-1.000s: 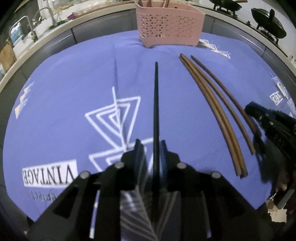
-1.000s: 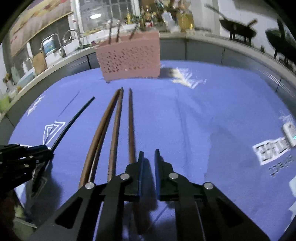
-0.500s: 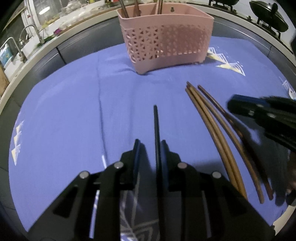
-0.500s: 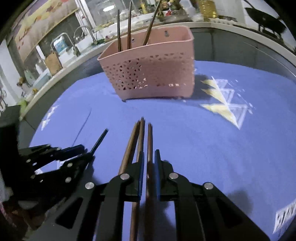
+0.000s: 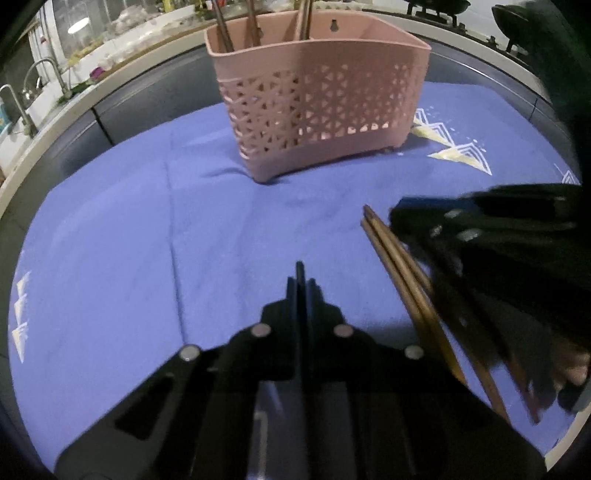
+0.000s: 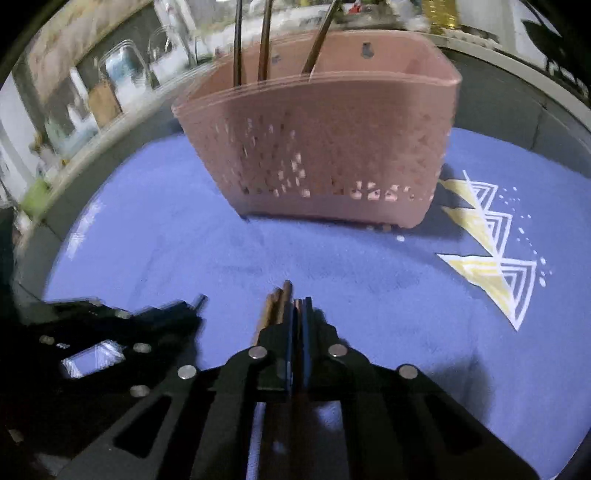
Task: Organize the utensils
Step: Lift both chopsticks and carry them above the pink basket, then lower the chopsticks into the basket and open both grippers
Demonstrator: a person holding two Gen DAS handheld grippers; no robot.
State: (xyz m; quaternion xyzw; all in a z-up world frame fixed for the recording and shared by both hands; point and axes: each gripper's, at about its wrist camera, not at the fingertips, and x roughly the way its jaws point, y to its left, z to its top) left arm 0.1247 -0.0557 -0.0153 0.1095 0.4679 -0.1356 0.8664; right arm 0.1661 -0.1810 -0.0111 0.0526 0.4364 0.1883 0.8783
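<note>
A pink perforated basket (image 5: 317, 99) stands at the back of the blue cloth with several utensils upright in it; it also shows in the right wrist view (image 6: 325, 147). My left gripper (image 5: 300, 284) is shut on a black chopstick (image 5: 299, 267) whose tip just clears the fingers. Two brown chopsticks (image 5: 399, 273) lie on the cloth to its right. My right gripper (image 6: 297, 306) is shut on a brown chopstick (image 6: 296, 303), next to those two brown chopsticks (image 6: 277, 299). The right gripper shows in the left wrist view (image 5: 480, 236).
The blue cloth (image 5: 110, 240) with white and yellow triangle prints (image 6: 491, 266) covers the table. A counter with a sink faucet (image 5: 22, 107) runs along the back left. Dark pans (image 5: 517, 22) sit at the back right.
Both grippers have slid forward along their chopsticks toward the basket. Both sets of jaws have closed, each on a chopstick near its tip. The basket looms larger.
</note>
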